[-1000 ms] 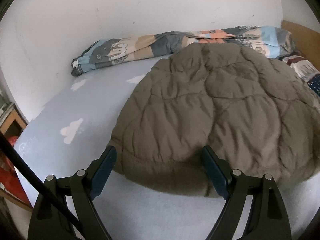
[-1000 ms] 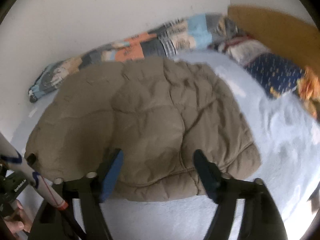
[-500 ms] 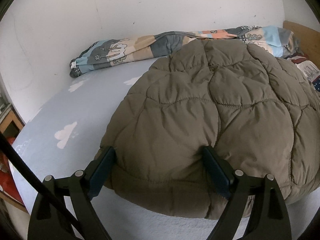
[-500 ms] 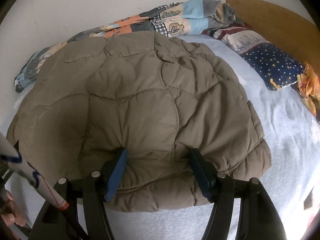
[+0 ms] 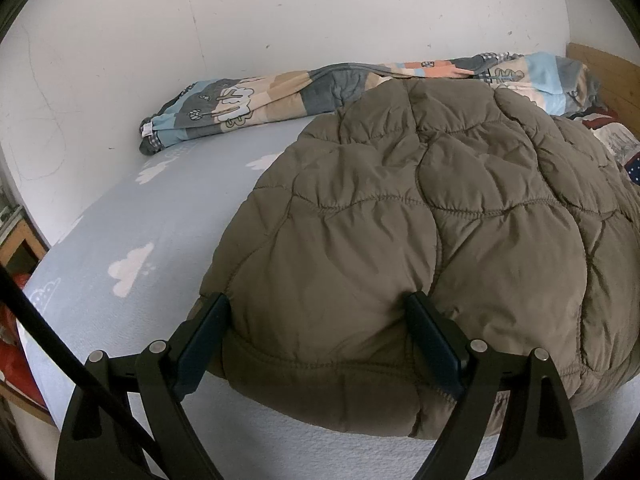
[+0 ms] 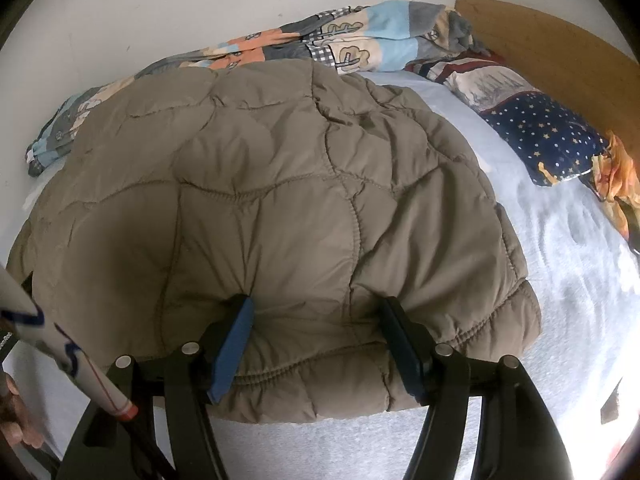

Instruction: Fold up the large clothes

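A large olive-brown quilted jacket lies spread on the pale blue bed; it also fills the right wrist view. My left gripper stands open with its fingers astride the jacket's near left hem, pressing into the padding. My right gripper is also open, its fingers astride the near right hem, with the puffy edge bulging between them. The jacket's underside and sleeves are hidden.
A patterned blanket lies rolled along the white wall behind the jacket. A star-print pillow and a wooden headboard are to the right. The blue sheet with cloud prints shows to the jacket's left.
Both grippers have moved forward and down onto the jacket's near hem, and the fabric now bulges between their fingers. The jaws have narrowed slightly around the padding.
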Motion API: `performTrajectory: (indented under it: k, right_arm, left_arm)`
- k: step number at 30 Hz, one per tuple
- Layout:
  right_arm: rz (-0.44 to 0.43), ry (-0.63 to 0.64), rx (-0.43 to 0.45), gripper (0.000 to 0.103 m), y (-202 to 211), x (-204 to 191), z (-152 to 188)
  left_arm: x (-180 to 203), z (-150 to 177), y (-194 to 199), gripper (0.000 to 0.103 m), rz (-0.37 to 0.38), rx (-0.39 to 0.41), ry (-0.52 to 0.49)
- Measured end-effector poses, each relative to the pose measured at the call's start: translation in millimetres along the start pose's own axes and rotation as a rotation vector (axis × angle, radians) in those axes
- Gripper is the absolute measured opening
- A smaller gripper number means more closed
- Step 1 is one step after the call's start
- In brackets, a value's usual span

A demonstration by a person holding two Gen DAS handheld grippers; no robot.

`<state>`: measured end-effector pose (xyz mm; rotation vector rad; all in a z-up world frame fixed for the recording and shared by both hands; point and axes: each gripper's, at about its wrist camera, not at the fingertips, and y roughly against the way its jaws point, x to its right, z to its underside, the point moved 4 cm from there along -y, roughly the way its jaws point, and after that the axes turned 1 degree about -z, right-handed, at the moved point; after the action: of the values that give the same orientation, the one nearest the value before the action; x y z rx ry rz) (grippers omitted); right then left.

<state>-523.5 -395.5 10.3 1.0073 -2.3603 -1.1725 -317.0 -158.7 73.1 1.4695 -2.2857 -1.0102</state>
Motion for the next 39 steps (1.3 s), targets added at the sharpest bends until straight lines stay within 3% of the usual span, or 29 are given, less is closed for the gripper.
performTrajectory:
  k: [5,12,17,21,23,27,30,34,39]
  right_arm:
    - [0.004,-0.019,0.018,0.071,12.9,-0.6,-0.5]
    - [-0.028,-0.005,0.069,0.078,72.5,-4.1,17.9]
    - [-0.064,-0.024,0.068,0.079,116.3,-7.4,27.0]
    - [-0.082,-0.037,0.126,0.079,169.4,-8.6,14.3]
    - [-0.100,-0.054,0.162,0.080,203.3,-8.3,3.7]
    - [-0.132,-0.038,0.303,0.091,285.0,-12.5,-14.2]
    - [-0.157,-0.019,0.407,0.095,340.9,-15.0,-15.4]
    - [-0.177,-0.015,0.474,0.100,382.1,-18.2,2.8]
    - [-0.167,-0.026,0.491,0.102,396.9,-21.9,46.7]
  left_arm:
    - [-8.1,2.5,15.7,0.089,0.065,-0.009,0.033]
    - [-8.0,4.9,89.6,0.089,0.155,0.079,0.017]
    - [-7.0,-10.3,166.3,0.089,0.232,0.161,0.005]
    - [-13.9,-35.5,238.5,0.089,0.275,0.234,-0.001]
    - [-19.1,-46.1,270.4,0.095,0.297,0.256,0.006]
    - [-31.3,-58.4,332.0,0.098,0.286,0.336,0.009]
    - [-37.9,-55.8,357.5,0.101,0.268,0.372,0.007]
    - [-44.1,-39.3,368.5,0.102,0.257,0.345,0.012]
    - [-55.4,-13.5,365.0,0.102,0.171,0.280,0.030]
